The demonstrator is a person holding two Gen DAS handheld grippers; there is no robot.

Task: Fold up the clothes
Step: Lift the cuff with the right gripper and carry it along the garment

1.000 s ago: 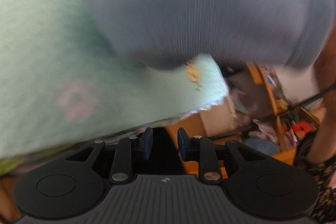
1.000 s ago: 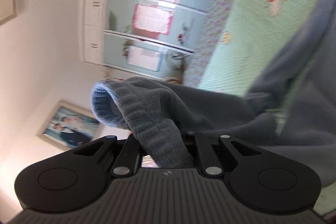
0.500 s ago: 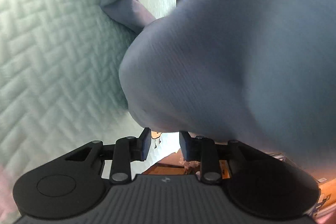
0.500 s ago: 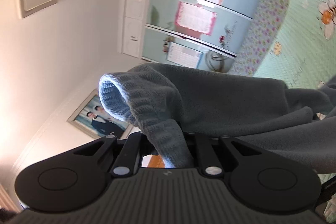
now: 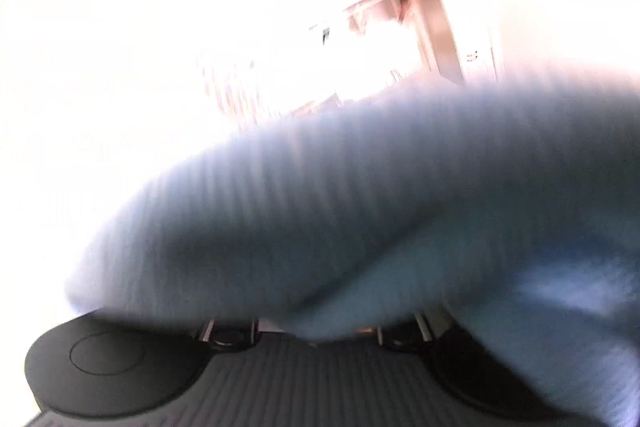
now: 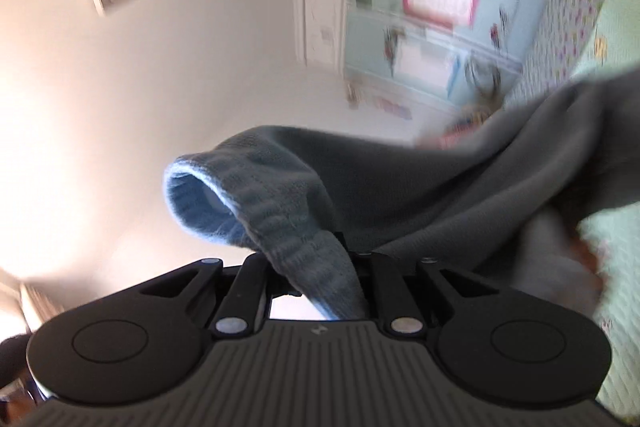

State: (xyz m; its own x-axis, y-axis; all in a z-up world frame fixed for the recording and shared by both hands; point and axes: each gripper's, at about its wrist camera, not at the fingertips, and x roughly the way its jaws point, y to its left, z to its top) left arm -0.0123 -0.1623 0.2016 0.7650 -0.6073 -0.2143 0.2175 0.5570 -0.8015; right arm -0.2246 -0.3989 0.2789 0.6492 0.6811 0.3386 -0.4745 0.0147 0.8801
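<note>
Cream wall [image 6: 180, 107], pale-blue wardrobe [image 6: 440, 7], overexposed glare.

- Sweater [image 6: 460, 195]: grey-blue knit; ribbed cuff [image 6: 224, 203] lighter blue inside.
- Same sweater in left view [image 5: 320, 219]: blue, fine ribbed lines, blurred.
- Right claw [image 6: 316, 279] body: black, ridged grey plate.
- Bed cover [image 6: 616, 239]: mint green, quilted; border with small pink and yellow flowers.
- Wardrobe [image 6: 440, 7]: pale blue panels, pink-framed pictures.
- Wall [image 6: 160, 87]: cream.

The blue sweater [image 6: 420, 195] is soft knit cloth, its cuff [image 6: 224, 199] coarsely ribbed. The right tool [image 6: 320, 291] is matt black plastic with ridged grey casing and shiny metal pins. The mint bedspread [image 6: 616, 247] at the right edge looks quilted.
</note>
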